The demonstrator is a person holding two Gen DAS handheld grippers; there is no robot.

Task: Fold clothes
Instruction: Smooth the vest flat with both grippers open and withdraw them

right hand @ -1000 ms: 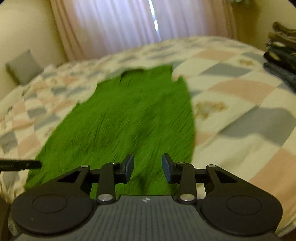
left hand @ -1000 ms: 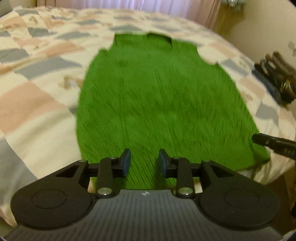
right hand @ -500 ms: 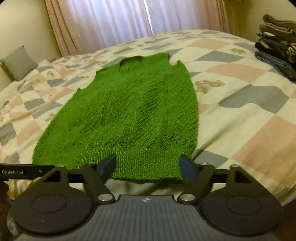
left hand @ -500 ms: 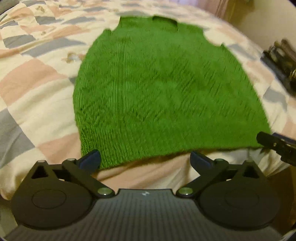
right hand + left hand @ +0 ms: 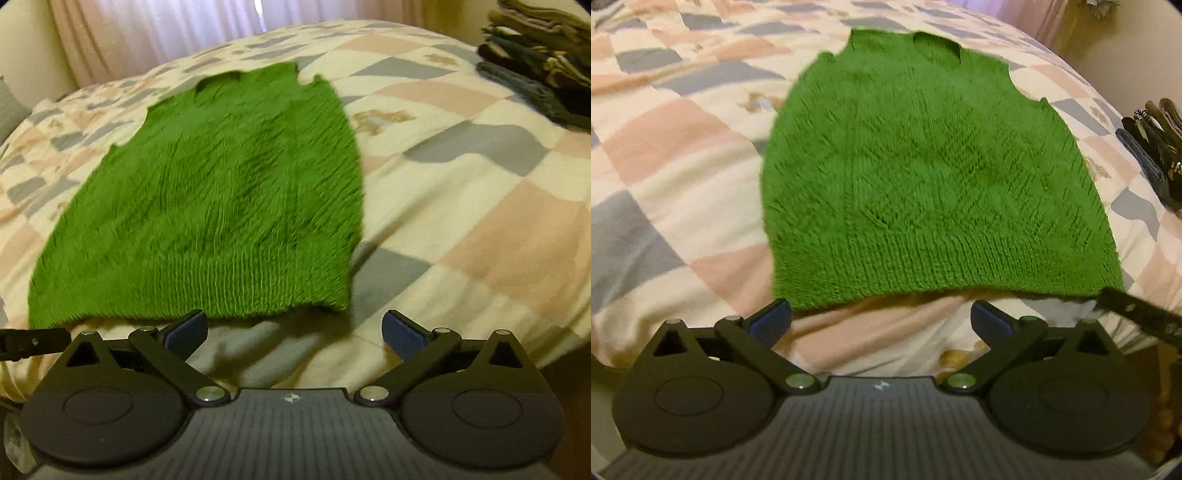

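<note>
— Two grippers at the near edge of the bed, both short of the green knit vest [image 5: 923, 177]. Lay flat on the patchwork quilt [image 5: 676, 158], ribbed hem nearest, neckline farthest. Bare quilt showing on every side of it.

— And the tools?

— Left gripper [image 5: 881, 319] spread wide, holding nothing, one fingertip just below the hem's left corner. Right gripper [image 5: 293, 330] likewise spread wide and empty, hanging just short of the hem near its right corner, over a grey patch. Touching the knit or not: could not tell for either.

— Anything else in sight?

— Stack of folded dark clothes [image 5: 543, 55] at the right side of the bed, well apart from the vest. Pale curtains [image 5: 166, 33] behind, grey cushion [image 5: 11, 107] at far left.
</note>
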